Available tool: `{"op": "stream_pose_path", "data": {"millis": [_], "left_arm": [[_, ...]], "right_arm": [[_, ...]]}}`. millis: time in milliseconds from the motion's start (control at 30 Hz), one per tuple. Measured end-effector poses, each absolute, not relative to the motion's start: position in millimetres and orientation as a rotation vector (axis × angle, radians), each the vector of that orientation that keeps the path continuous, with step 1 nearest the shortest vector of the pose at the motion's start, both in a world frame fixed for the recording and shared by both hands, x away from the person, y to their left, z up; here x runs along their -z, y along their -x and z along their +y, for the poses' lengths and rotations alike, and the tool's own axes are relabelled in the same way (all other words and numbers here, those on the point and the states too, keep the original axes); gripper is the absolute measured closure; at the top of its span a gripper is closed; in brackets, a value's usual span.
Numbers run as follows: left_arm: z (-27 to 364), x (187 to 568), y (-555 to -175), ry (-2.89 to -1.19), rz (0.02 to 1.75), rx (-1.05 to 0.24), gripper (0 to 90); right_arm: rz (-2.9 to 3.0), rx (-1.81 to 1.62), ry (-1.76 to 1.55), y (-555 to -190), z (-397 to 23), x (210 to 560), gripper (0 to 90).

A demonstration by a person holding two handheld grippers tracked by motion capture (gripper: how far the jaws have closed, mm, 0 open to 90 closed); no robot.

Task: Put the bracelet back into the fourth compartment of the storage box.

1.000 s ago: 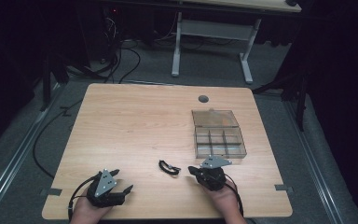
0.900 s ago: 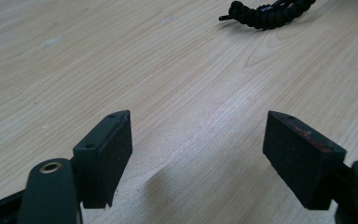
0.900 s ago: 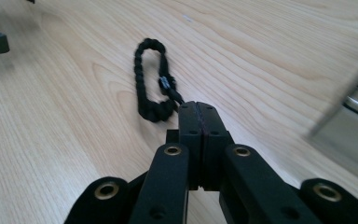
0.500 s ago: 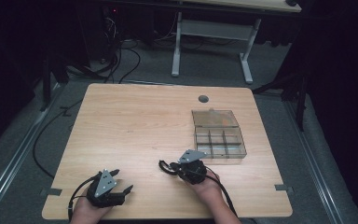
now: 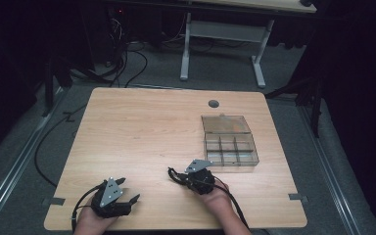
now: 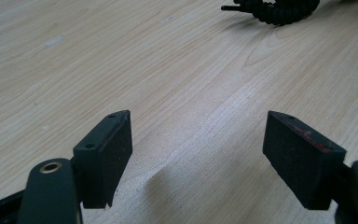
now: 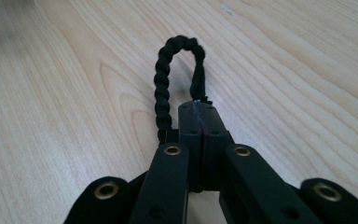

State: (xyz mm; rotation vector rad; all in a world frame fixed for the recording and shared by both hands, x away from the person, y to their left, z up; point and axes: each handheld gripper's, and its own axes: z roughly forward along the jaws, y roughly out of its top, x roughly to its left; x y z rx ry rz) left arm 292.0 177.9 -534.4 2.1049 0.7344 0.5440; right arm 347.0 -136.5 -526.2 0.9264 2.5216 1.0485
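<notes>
A black braided cord [image 7: 164, 70] lies in a loop on the wooden table [image 5: 142, 132]. My right gripper [image 7: 199, 109] is shut, with the seam between its pads closed. Its tip sits at the loop's near end. One strand runs along the left jaw and the other ends at the tip. I cannot tell whether a thread is pinched. From above, the right gripper [image 5: 176, 175] is at front centre with the cord [image 5: 171, 172] poking out to its left. My left gripper [image 5: 129, 190] rests open at the front left. Bare wood shows between the jaws of the left gripper [image 6: 198, 149], and the cord [image 6: 279, 10] is far ahead of them.
A clear plastic compartment box [image 5: 230, 147] with its lid laid back stands just right of and beyond the right gripper. A round cable hole [image 5: 213, 104] sits near the table's far edge. Cables trail from both grippers towards the front edge.
My right gripper has slid left, away from the box, until its tip reached the cord. The cord has hardly shifted. The left gripper has stayed where it was.
</notes>
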Motion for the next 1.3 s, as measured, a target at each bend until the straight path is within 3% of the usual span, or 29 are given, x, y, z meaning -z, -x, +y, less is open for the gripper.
{"op": "stream_pose_path", "data": {"millis": [1300], "left_arm": [[177.1,534.6,-291.6,-2.113,0.738,-0.548,24.7]], "right_arm": [[2.454,-1.041,-1.07,-308.7,-213.9,526.4,89.9]]}}
